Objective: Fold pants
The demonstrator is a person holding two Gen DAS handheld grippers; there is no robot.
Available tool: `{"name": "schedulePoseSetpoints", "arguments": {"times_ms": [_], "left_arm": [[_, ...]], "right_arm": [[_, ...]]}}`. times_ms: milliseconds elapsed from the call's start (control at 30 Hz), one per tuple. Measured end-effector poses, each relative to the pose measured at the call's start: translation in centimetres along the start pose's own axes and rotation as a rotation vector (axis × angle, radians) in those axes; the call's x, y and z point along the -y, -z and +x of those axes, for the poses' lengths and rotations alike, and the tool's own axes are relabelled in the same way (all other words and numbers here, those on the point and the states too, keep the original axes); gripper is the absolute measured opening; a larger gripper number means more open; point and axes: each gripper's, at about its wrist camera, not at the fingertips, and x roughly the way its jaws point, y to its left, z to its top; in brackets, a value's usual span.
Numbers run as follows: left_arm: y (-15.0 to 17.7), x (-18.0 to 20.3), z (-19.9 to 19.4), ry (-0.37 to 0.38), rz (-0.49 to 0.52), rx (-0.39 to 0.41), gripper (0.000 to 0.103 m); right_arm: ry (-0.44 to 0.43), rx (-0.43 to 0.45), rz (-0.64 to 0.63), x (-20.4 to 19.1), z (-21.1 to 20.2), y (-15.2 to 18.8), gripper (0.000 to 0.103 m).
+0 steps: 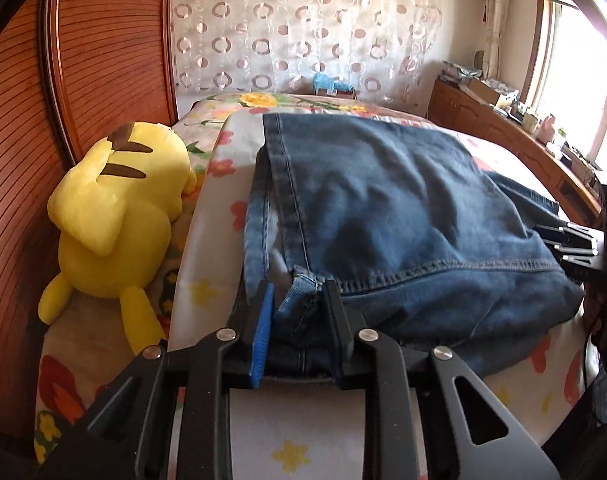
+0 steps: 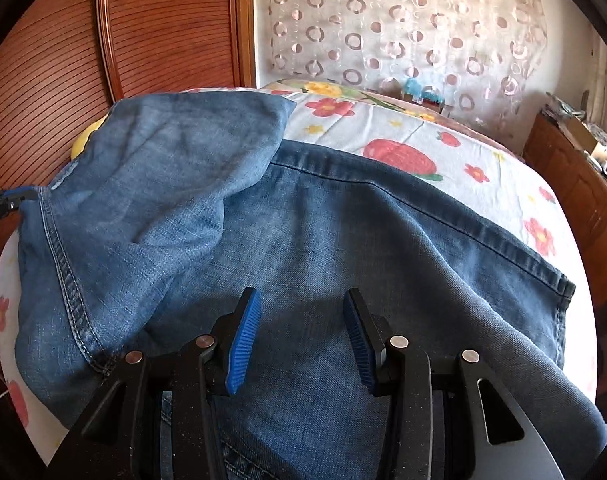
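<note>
Blue denim pants lie folded on a flowered bed sheet. My left gripper is at the near left corner of the pants, its jaws part open with the hem corner bunched between them. In the right wrist view the pants fill the frame, with a folded-over leg at the left. My right gripper is open and empty just above the denim. The right gripper also shows at the right edge of the left wrist view.
A yellow plush toy lies left of the pants against the wooden headboard. A wooden cabinet with clutter runs along the right under a window. A patterned curtain hangs behind the bed.
</note>
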Motion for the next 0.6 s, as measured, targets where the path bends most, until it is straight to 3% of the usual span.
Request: {"name": "schedulePoseSetpoints", "arguments": {"times_ms": [233, 300, 333, 600], "left_arm": [[0.5, 0.2, 0.4, -0.006, 0.020, -0.025, 0.025], [0.5, 0.3, 0.2, 0.001, 0.032, -0.015, 0.012], [0.5, 0.6, -0.1, 0.012, 0.047, -0.004, 0.006], [-0.1, -0.4, -4.1, 0.007, 0.022, 0.101, 0.004]], "right_arm": [[-0.007, 0.009, -0.014, -0.3, 0.3, 0.5, 0.052], [-0.014, 0.010, -0.010, -0.2, 0.3, 0.5, 0.052], [-0.013, 0.010, -0.011, -0.3, 0.4, 0.5, 0.052], [-0.009, 0.012, -0.013, -0.4, 0.4, 0.5, 0.052]]}}
